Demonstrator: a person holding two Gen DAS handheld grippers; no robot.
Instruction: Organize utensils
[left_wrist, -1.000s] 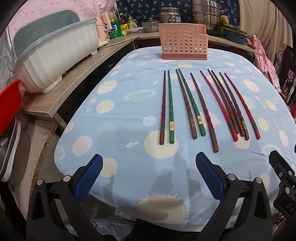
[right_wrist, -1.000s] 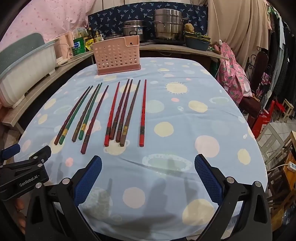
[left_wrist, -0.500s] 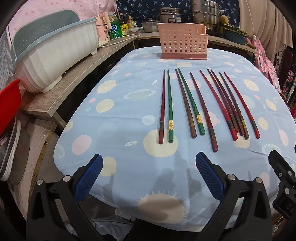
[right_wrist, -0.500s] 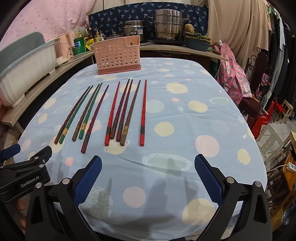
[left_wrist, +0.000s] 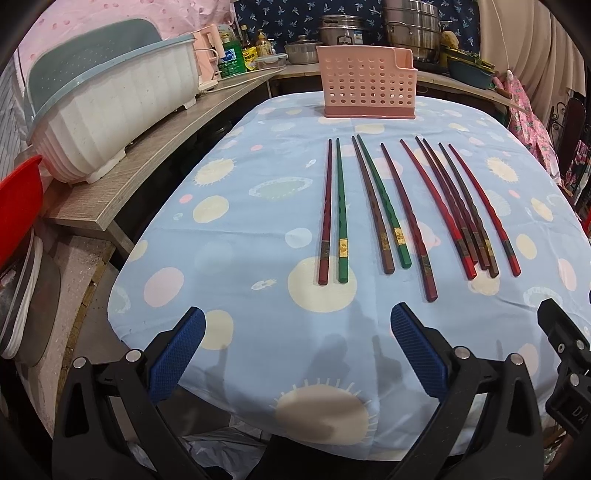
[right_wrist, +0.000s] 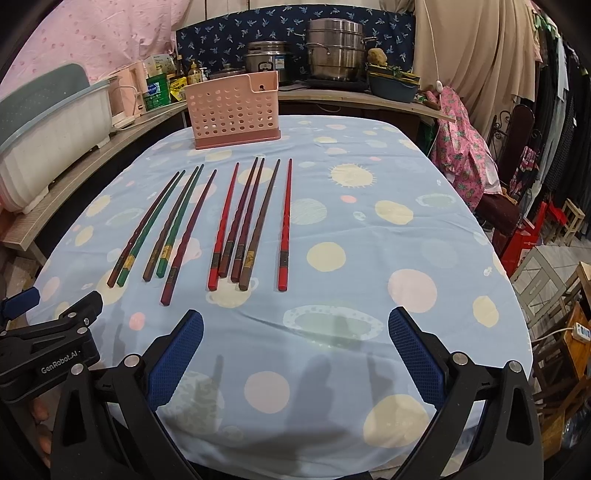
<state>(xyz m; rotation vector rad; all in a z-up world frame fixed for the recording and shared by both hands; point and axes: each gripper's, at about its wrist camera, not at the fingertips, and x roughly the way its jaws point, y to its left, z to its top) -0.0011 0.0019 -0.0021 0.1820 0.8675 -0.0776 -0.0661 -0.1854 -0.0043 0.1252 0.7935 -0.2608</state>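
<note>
Both grippers have black angular frames with silver screws. Their fingers (left_wrist: 177, 354) carry blue cross-hatched pads. White "GenRobot.AI" lettering marks the left gripper (right_wrist: 48, 347).

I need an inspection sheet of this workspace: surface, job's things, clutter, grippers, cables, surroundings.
Surface: table under a blue cloth with pale spots.
Job's things: ten chopsticks lying in a row, red, brown and green; pink holder upright at the far edge, nothing seen inside it.
Clutter: nothing seen on the cloth.
Grippers: left gripper and right gripper both open, hovering at the near edge, holding nothing.
Cables: white cord on the side shelf.
Surroundings: white dish rack, steel pots, hanging clothes.
</note>
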